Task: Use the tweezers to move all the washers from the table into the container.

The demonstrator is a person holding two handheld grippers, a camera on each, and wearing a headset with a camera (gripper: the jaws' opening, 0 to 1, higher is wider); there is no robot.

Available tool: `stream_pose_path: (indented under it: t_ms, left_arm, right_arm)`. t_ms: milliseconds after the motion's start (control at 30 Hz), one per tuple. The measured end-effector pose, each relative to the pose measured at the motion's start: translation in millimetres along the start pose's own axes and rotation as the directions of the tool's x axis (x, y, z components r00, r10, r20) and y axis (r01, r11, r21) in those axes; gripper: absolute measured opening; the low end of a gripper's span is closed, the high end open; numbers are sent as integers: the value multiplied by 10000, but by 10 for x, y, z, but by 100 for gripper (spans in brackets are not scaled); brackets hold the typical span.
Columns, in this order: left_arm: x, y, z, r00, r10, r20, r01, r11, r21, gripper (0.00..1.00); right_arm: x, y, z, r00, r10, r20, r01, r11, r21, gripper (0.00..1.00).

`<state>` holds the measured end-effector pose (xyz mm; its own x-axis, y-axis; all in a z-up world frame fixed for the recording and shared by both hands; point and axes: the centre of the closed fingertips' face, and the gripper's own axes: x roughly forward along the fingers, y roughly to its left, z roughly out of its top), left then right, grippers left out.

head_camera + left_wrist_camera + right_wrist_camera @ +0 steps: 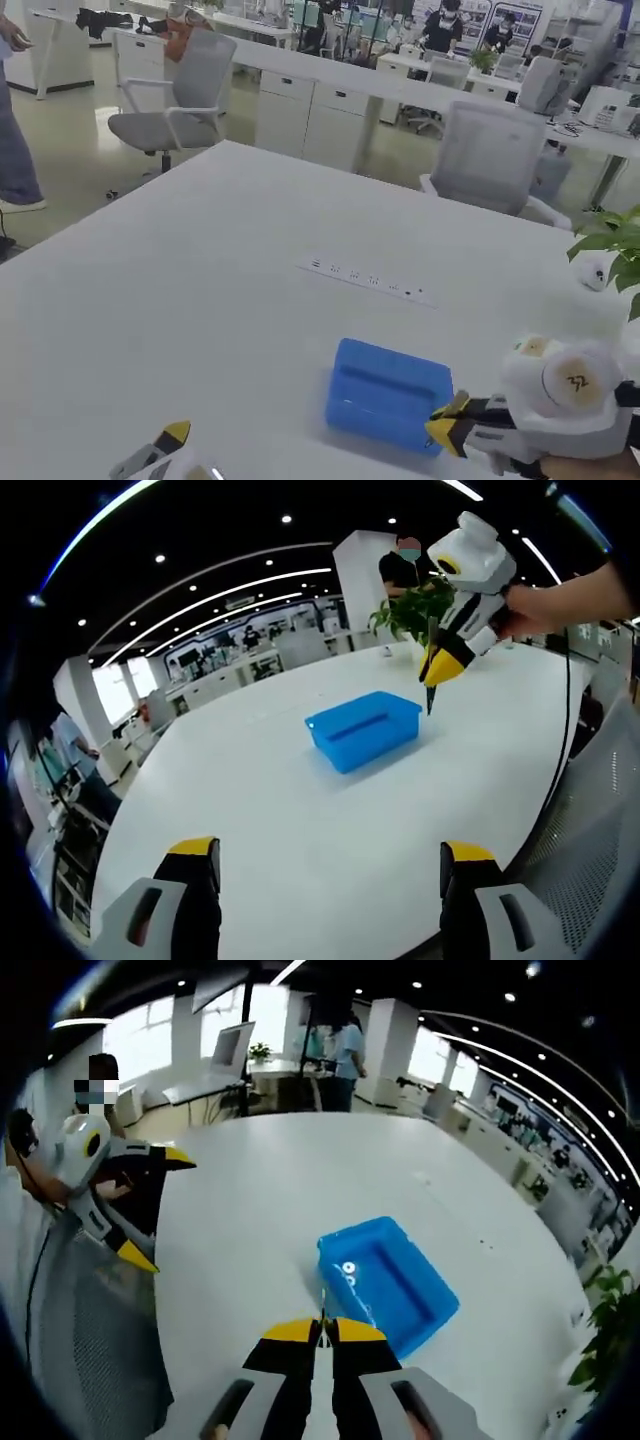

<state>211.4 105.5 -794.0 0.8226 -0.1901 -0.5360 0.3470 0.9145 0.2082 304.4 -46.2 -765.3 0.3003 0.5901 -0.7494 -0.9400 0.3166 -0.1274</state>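
Note:
A blue container (390, 395) lies on the white table (200, 300) near its front edge. In the right gripper view, small washers (348, 1270) lie inside the container (400, 1290). My right gripper (322, 1330) is shut on thin tweezers (322, 1300), whose tip hangs by the container's near rim. The left gripper view shows the right gripper (442, 668) above the container (362, 728), with the tweezers (429, 695) pointing down at its right end. My left gripper (330, 852) is open and holds nothing. It sits left of the container (160, 448).
A socket strip (368, 279) is set into the table beyond the container. A green plant (612, 242) and a small white object (593, 271) stand at the right edge. Two grey chairs (175, 95) (490, 160) stand past the far edge.

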Motion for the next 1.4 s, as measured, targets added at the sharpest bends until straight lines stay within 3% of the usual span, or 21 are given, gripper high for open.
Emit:
stream_pose_path:
  t_ms: [100,167,233,300,467,767,800,933,1000,1033,1167,1200,1400]
  left_arm:
    - [-4,11,3,10000,54,14,-54,10000,-7,93]
    - [-5,19,1,10000,77,16,-77,10000,-58,93]
    - [-5,24,6,9999,87,51,-87,9999,-80,93]
    - [-2,26,6,9999,96,60,-95,9999,-73,93]
    - [0,30,3,10000,88,46,-88,9999,-103,93]
    - [11,37,-14,9999,102,-27,-102,9998,-141,92]
    - [14,35,-16,9999,95,-34,-95,9999,-129,92]
    - [17,30,-25,9999,78,-86,-79,9999,-105,91]
    - [18,32,-28,9999,86,-101,-88,9999,-112,91]
    - [20,28,-31,9999,67,-118,-69,9999,-130,91]
    - [23,27,-37,9998,70,-160,-72,9999,-120,91]
    - [23,28,-39,9998,72,-169,-75,9999,-129,91]
    - [25,22,-54,9996,41,-262,-44,9999,-124,90]
  right_arm:
    - [36,135,-188,9949,346,-945,-420,9961,-772,2]
    - [65,195,-349,9833,562,-1732,-766,9906,-1137,2]
    - [107,208,-432,9779,525,-2026,-845,9846,-1529,2]
    - [135,234,-483,9731,701,-2195,-1030,9845,-1421,2]
    - [235,285,-648,9458,1166,-3031,-1720,9716,-1627,2]
    - [485,388,-683,9245,1554,-3480,-2372,9493,-2062,2]
    - [520,395,-632,9305,1574,-3307,-2327,9513,-2020,3]
    - [621,422,-616,9263,1656,-3384,-2436,9485,-2027,3]
    - [674,421,-669,9144,1619,-3709,-2609,9365,-2343,3]
    - [697,408,-712,9054,1514,-3967,-2734,9227,-2718,3]
    - [754,436,-767,8908,1426,-4314,-2980,9001,-3178,3]
    - [771,438,-791,8835,1398,-4471,-3092,8910,-3323,3]
    - [833,453,-812,8706,1592,-4655,-3393,8795,-3336,3]
